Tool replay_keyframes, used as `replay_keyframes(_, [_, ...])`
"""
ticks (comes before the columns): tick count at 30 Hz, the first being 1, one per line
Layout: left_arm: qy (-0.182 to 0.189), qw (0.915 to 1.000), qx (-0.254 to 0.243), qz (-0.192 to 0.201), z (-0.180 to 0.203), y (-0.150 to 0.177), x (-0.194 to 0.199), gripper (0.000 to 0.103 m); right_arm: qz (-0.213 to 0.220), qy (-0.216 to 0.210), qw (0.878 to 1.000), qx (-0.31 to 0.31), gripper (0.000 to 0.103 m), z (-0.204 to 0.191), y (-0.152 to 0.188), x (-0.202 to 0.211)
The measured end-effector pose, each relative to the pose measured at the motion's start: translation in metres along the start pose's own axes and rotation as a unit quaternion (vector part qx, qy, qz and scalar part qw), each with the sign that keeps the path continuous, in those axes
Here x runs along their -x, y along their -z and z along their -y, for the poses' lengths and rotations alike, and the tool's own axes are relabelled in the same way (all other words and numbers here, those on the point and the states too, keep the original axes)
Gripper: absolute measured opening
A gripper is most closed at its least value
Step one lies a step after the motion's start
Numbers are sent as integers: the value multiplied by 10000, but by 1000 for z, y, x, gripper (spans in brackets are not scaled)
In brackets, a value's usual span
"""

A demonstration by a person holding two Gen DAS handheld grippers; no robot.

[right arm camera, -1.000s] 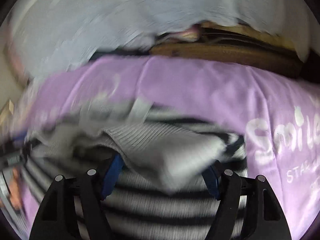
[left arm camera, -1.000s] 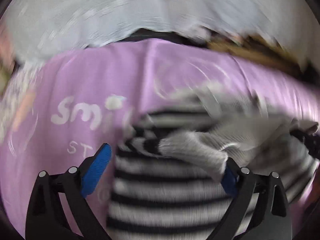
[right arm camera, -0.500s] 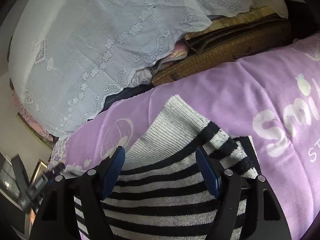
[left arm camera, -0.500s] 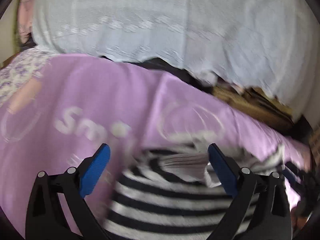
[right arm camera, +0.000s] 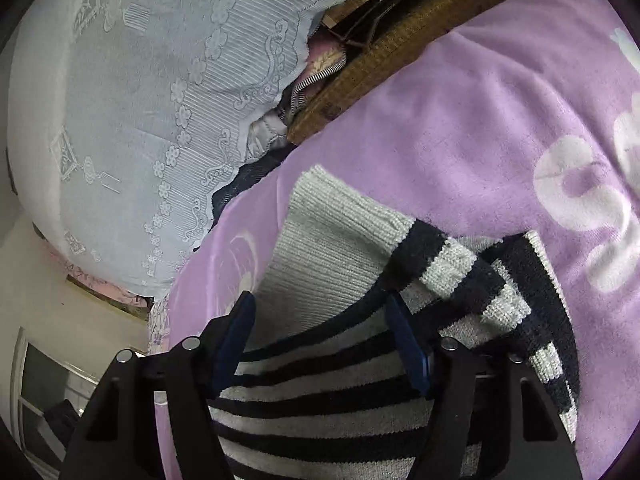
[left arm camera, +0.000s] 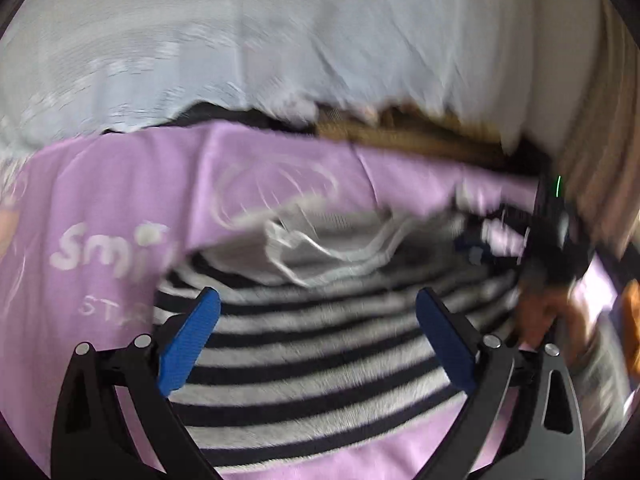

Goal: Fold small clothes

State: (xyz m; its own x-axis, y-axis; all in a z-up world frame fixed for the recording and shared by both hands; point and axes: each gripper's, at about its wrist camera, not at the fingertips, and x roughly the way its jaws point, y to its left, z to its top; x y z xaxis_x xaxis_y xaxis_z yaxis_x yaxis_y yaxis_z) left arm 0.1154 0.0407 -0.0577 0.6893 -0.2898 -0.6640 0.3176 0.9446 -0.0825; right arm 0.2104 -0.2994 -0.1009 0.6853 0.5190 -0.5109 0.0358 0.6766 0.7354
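Observation:
A small black-and-white striped knit sweater (left arm camera: 320,364) lies on a purple towel (left arm camera: 120,184) with white "Smile" lettering. Its grey ribbed part (left arm camera: 332,252) is folded over the upper edge. My left gripper (left arm camera: 318,336) is open and empty, hovering over the striped body. In the right wrist view the same sweater (right arm camera: 332,396) fills the lower middle, with a grey ribbed cuff (right arm camera: 332,240) pointing up. My right gripper (right arm camera: 326,344) is open over the sweater, holding nothing. The right gripper and the hand holding it also show at the right of the left wrist view (left arm camera: 552,248).
A pale blue lace cloth (right arm camera: 160,100) covers the back. A brown woven mat edge (right arm camera: 400,40) runs behind the purple towel (right arm camera: 500,128). More fabrics are tucked under the lace. A wall and window frame (right arm camera: 44,392) sit at the lower left.
Both grippers let go of the grey ribbed part they were carrying a second ago and pulled back. The left gripper has since dipped back over the sweater; the right rolled and moved closer.

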Motion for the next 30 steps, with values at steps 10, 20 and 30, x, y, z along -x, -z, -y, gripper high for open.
replay_keyframes(10, [-1675, 9717, 1214, -1145, -59, -67, -105, 96, 382, 135, 9973, 615, 72, -32, 10, 26])
replay_keyframes(20, [-1330, 9752, 1504, -927, -74, -40, -68, 96, 288, 208, 9939, 1047, 72, -62, 17, 19])
replay_keyframes(30, [-1124, 9614, 2202, -1211, -124, -30, -103, 99, 343, 997, 9929, 546, 69, -8, -10, -27])
